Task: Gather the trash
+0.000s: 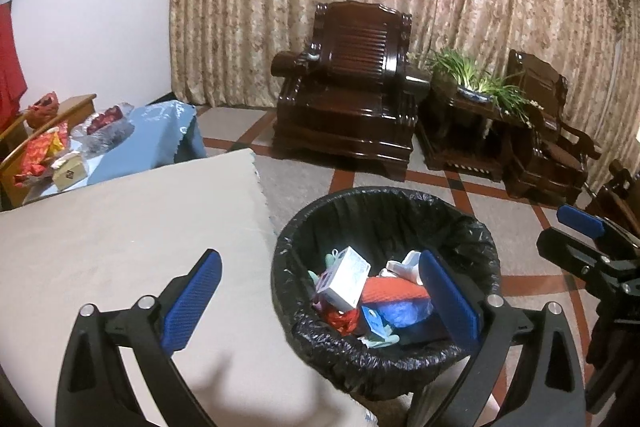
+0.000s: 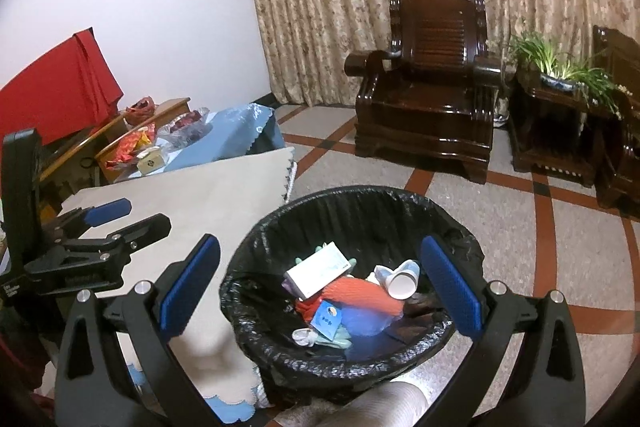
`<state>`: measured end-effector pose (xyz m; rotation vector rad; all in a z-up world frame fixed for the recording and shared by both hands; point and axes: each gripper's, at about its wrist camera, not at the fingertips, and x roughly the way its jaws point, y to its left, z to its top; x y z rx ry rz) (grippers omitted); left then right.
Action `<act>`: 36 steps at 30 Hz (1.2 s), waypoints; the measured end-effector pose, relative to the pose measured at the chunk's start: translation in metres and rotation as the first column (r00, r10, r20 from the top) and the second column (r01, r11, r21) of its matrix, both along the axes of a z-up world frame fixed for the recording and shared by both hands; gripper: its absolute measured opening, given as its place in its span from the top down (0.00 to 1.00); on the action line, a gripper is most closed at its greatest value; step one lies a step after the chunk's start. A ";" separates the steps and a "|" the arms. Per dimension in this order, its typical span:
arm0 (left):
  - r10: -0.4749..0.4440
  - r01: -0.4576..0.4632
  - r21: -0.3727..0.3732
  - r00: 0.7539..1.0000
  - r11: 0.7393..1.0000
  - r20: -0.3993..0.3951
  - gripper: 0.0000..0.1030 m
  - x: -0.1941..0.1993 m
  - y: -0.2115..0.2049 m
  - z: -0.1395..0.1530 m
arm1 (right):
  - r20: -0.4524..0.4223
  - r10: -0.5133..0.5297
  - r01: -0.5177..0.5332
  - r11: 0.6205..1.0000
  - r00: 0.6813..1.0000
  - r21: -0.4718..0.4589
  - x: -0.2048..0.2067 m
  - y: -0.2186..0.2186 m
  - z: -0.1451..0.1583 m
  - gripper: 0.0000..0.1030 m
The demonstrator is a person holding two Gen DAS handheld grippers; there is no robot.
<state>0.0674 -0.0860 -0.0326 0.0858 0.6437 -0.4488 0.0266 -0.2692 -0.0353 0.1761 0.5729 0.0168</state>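
A trash bin (image 1: 472,227) lined with a black bag (image 2: 360,207) stands on the floor beside a table. It holds a white box (image 1: 346,283) (image 2: 318,269), a red netted wrapper (image 2: 360,297), a blue bag (image 1: 400,311), a white cup (image 2: 402,285) and other scraps. My left gripper (image 1: 320,301) is open and empty, above the bin's left rim. My right gripper (image 2: 318,285) is open and empty, held over the bin. In the left wrist view the right gripper shows at the right edge (image 1: 584,239); in the right wrist view the left gripper shows at the left (image 2: 120,219).
A table with a beige cloth (image 1: 120,247) (image 2: 208,203) lies left of the bin. Behind it a blue-covered table (image 1: 160,135) carries red packets and a small box (image 1: 68,173). Dark wooden armchairs (image 1: 348,99) and a potted plant (image 1: 476,83) stand by the curtain.
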 end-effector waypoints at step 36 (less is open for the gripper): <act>0.076 -0.075 -0.012 0.989 0.997 0.128 0.06 -0.050 0.036 0.054 | 0.076 0.054 -0.049 0.996 0.996 -0.070 -0.020 0.047 0.053 0.05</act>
